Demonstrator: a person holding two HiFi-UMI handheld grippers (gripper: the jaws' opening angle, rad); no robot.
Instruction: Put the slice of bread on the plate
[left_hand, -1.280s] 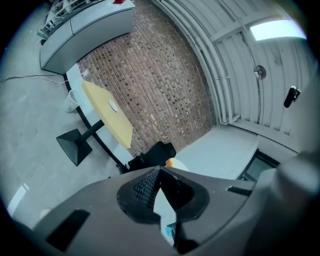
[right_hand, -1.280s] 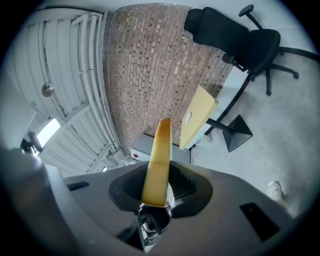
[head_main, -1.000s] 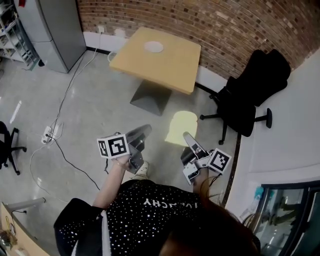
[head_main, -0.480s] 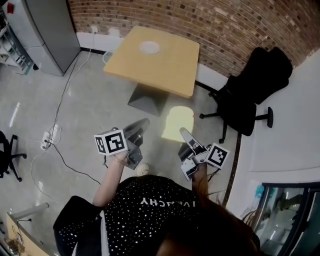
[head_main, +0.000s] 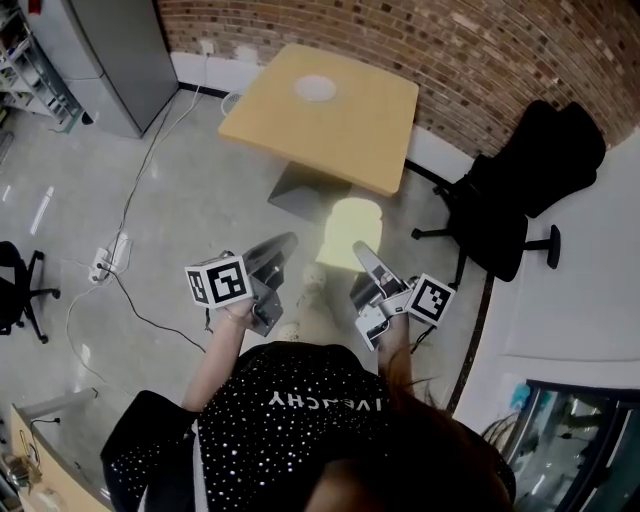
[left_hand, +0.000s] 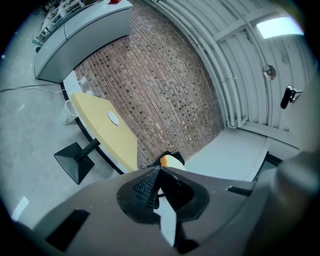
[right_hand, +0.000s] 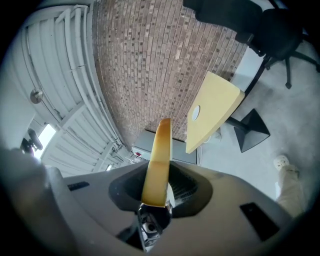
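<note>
A pale slice of bread (head_main: 346, 232) stands out flat in front of my right gripper (head_main: 358, 251), which is shut on its near edge. In the right gripper view the slice (right_hand: 159, 159) shows edge-on, rising from between the pads. The white plate (head_main: 315, 88) lies on the yellow square table (head_main: 350, 140) ahead of me, some way beyond the bread. My left gripper (head_main: 284, 244) is level beside the right one, jaws together and nothing in them. Its own view shows the closed tips (left_hand: 159, 171), the plate (left_hand: 113, 118) and the table (left_hand: 120, 145).
A black office chair (head_main: 520, 190) stands right of the table by the brick wall (head_main: 480, 50). A grey cabinet (head_main: 105, 55) is at the left, with a cable and power strip (head_main: 108, 258) on the floor. A person's shoe (head_main: 312, 285) shows between the grippers.
Both grippers have moved forward toward the table, the right one still carrying the bread. The slice now sits closer to the table's near edge.
</note>
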